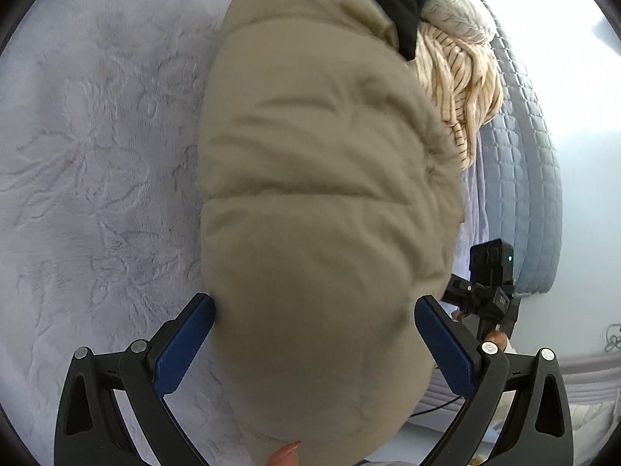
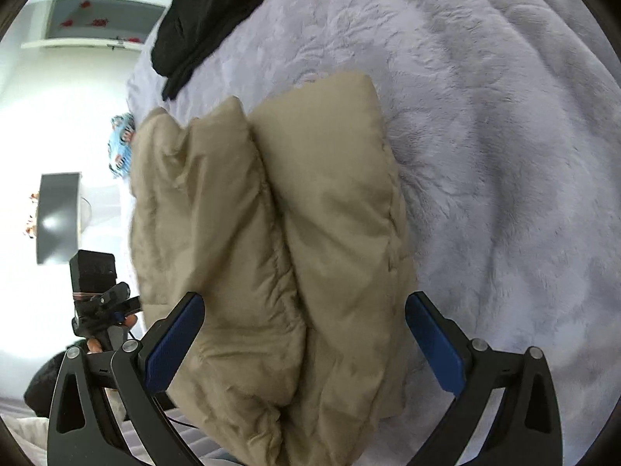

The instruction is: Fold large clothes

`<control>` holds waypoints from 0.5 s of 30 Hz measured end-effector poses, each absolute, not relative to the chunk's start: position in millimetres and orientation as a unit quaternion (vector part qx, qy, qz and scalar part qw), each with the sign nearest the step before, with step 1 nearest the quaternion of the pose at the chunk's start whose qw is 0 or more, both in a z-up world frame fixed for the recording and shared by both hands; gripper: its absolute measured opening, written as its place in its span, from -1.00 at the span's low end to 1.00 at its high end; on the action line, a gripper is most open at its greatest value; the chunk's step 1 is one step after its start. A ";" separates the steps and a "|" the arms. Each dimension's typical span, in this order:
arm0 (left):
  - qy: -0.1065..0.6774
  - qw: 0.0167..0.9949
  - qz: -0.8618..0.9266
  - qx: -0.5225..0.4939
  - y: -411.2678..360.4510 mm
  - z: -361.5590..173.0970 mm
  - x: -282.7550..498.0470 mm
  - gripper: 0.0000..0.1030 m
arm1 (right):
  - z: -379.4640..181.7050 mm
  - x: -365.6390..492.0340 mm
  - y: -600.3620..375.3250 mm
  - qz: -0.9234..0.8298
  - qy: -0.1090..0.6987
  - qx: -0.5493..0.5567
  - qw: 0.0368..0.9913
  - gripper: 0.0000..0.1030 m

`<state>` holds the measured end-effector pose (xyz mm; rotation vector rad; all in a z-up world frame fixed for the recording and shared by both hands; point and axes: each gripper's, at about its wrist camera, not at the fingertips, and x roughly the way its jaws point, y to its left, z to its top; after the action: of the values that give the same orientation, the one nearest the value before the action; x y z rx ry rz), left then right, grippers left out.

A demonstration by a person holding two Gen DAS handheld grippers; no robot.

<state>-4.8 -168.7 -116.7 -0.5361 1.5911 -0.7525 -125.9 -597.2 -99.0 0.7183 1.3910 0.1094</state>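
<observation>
A beige padded jacket (image 1: 322, 202) is shown folded into a thick bundle on a lilac plush blanket (image 1: 97, 155). In the left wrist view, the left gripper (image 1: 314, 334) is seen with its jaws spread wide, the near end of the jacket bulging between the blue pads (image 1: 182, 345); the left pad appears to touch the fabric, while contact at the right pad cannot be told. In the right wrist view, the right gripper (image 2: 304, 334) is likewise spread wide, the jacket (image 2: 271, 233) lying between the jaws as two puffed folds side by side, extending far from them. A black garment (image 2: 194, 19) lies at the far left of the blanket (image 2: 485, 155), and a striped knit (image 1: 458, 89) lies just beyond the jacket.
</observation>
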 end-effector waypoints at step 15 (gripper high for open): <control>0.705 0.566 -0.324 -0.279 -208.4 -168.4 5.7 1.00 | -157.9 -92.6 -592.3 0.111 0.629 0.414 0.649 1.00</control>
<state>5.7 -208.4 -168.4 -0.6563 1.6587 -0.7609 -92.6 -592.3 -157.9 0.9399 1.4296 0.2521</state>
